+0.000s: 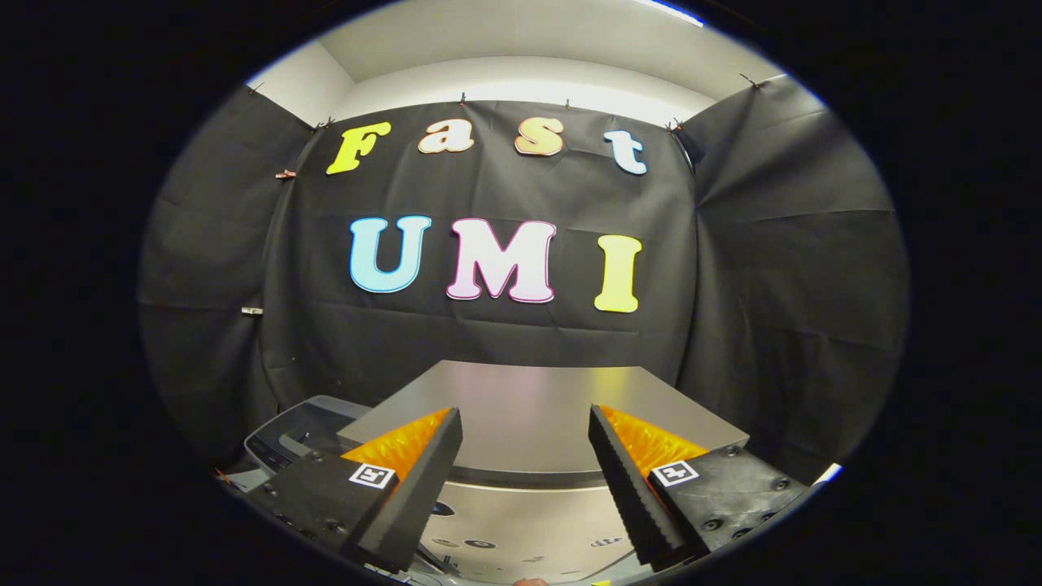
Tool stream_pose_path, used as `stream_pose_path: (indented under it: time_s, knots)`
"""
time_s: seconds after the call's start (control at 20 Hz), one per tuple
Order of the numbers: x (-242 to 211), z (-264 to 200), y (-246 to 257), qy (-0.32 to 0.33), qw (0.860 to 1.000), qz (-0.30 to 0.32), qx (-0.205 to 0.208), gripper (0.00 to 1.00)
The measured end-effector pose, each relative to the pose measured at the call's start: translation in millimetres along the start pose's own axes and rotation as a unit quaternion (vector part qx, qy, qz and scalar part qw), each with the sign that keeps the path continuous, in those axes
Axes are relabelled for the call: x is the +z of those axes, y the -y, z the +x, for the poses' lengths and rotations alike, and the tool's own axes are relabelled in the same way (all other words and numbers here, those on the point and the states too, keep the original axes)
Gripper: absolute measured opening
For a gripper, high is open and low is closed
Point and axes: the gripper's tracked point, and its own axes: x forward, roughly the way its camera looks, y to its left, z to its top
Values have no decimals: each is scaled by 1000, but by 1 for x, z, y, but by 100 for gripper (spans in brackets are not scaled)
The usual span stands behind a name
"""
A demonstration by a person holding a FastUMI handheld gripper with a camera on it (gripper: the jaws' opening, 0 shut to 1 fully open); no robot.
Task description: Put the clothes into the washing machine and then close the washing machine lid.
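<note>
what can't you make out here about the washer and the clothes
Gripper view:
- Washing machine: its raised silver lid faces the camera and hides the drum, so whether clothes are inside cannot be told.
- Control panel: partly behind the left finger; markings too small.
- Machine front below the lid: cut by the open gripper fingers, which hold nothing.

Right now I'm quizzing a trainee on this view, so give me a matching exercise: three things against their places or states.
Things:
1. gripper
2. machine
3. grey panel

Places or states:
A. beside the machine, beyond one finger
B. open, nothing between the fingers
C. just ahead of the fingers, silver top showing

Pairs: 1-B; 2-C; 3-A
</note>
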Motion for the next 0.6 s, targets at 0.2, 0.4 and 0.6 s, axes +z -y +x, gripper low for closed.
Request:
stream_pose_path:
  time_s: [0.2,0.4,0.6]
  knots:
    - [-7,3,8,-2,1000,9,-4,98]
    - [-10,3,4,-5,1000,24,2,99]
    - [-8,3,0,-3,1000,18,4,99]
